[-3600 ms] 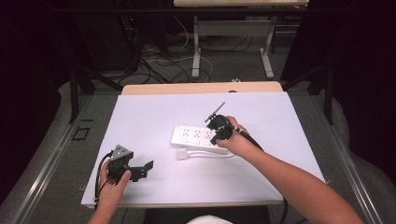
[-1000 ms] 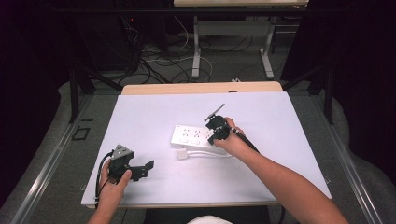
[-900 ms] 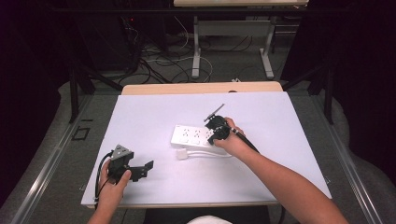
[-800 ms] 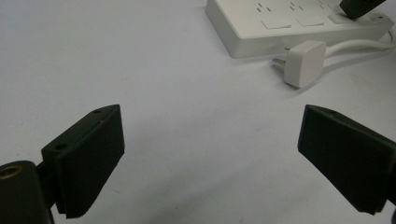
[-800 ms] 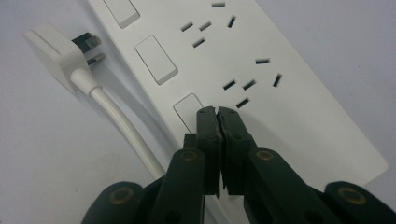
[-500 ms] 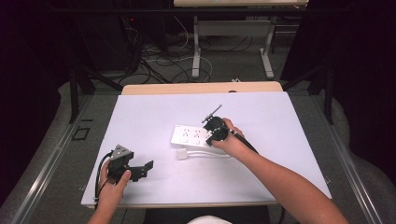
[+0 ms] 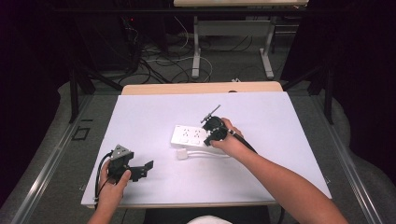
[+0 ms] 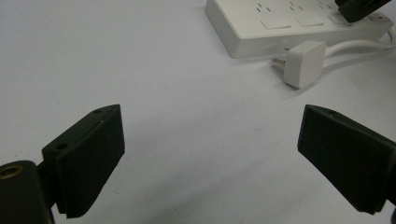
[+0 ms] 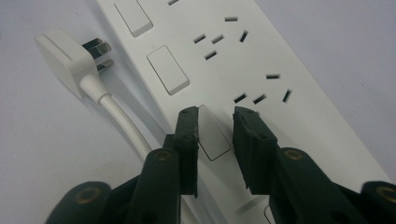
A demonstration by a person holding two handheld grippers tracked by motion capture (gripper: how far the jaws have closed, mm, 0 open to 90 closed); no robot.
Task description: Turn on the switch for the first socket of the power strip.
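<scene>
While it lies flat near the middle of the white table [image 7: 140, 116], the long white plastic power strip [image 7: 194, 136] has the right gripper [image 9: 215, 122] poised over its end nearest the person's right hand [image 7: 227, 141]. In the right gripper view the two black jaws stand a narrow gap apart, straddling one white rocker switch [image 9: 212, 133] on the strip's face (whether the tips press the plastic I cannot tell); they grip nothing. Just beside the strip, on the person's side, its white square plug [image 8: 303, 63] rests on the table with the white cord [image 9: 121, 121] running along the strip's edge. Well apart, near the table's front left corner, the left gripper [image 8: 212, 158] rests with jaws spread wide and empty.
</scene>
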